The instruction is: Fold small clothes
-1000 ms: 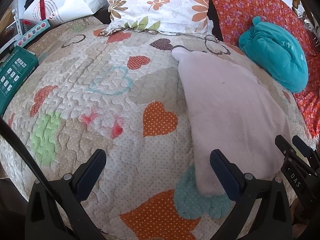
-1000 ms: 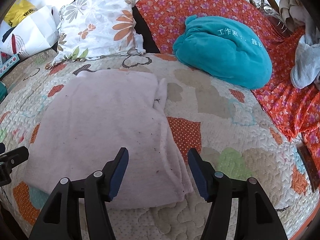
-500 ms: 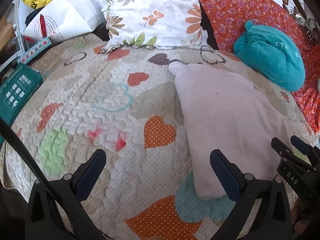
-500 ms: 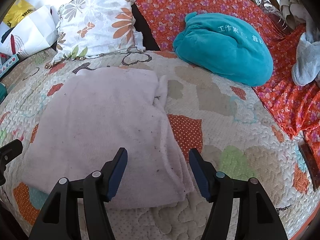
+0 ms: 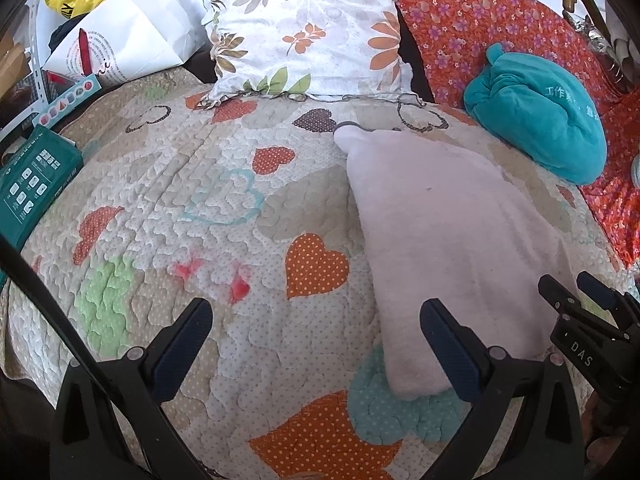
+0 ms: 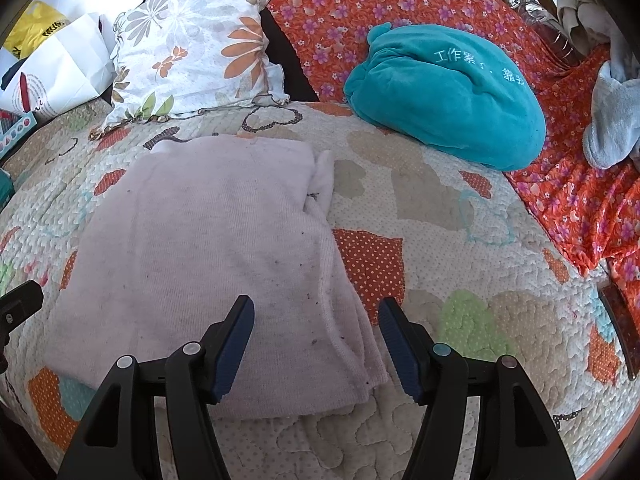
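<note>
While both grippers hover with jaws spread and nothing between them, we note the pale pink garment (image 6: pixel 200 248) lies flat on the heart-print quilt (image 5: pixel 168 200), already folded at least once judging by the stacked edges on its right side. Its long axis runs away from us toward the floral pillow (image 5: pixel 312 28). From the right gripper (image 6: pixel 316 340) the near right corner sits directly between and just below the fingertips, so we judge this hand the nearer one. From the left gripper (image 5: pixel 316 344) the garment lies off to the right, only its near left corner beside the right-hand finger. Teal plush cushion (image 6: pixel 444 92) sits well apart, beyond. We can't make out what kind of garment it is; layers underneath are hidden. Near hem partly covered by right gripper's fingers (image 6: pixel 236 344).
</note>
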The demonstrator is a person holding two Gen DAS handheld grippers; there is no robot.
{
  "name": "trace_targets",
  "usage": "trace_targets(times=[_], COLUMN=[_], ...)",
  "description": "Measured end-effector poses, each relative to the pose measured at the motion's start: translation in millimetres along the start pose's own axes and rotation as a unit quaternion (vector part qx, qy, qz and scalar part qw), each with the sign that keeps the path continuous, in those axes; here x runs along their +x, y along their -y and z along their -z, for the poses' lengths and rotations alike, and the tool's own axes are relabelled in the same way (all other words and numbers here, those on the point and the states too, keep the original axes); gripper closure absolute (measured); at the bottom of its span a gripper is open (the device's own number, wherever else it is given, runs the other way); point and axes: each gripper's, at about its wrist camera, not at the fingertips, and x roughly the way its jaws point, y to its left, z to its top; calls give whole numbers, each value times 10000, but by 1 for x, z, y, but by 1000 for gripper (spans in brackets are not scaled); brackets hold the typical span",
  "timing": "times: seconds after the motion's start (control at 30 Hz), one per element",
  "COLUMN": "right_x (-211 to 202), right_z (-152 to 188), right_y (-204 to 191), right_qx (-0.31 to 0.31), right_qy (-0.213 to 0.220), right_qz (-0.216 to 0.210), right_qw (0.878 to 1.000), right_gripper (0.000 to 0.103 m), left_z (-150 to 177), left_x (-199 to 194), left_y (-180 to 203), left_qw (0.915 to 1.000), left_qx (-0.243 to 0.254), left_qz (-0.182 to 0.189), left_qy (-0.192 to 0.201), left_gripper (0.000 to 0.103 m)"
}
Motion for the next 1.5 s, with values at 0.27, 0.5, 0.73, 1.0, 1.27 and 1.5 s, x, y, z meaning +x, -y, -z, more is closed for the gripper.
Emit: trace_targets(times=[0.27,0.5,0.73,1.0,1.27,1.5], right_x=[-1,-1,-1,-1,-1,-4], right_z=[-1,-1,-1,-1,0,-1], right_y=[0,0,0,0,-1,-4], right_qx=[27,25,32,38,72,56], right_qy=[4,6,8,7,11,47], right_qz=[10,6,7,0,0,7], right_qw=[10000,10000,10000,10000,10000,10000], right_gripper=[33,33,32,31,30,29], left_z=[1,2,2,2,1,2], left_x=[2,5,6,6,8,11], left_y=[0,-1,-3,-2,-4,-5], left_qw=[10000,9999,9999,9998,9998,9997], left_qx=[-24,-61,-87,-104,-125,-127], left_qz=[46,63,103,132,118,125], left_qy=[-38,-111,-105,-114,-123,-181], left_gripper=[0,0,0,0,0,0])
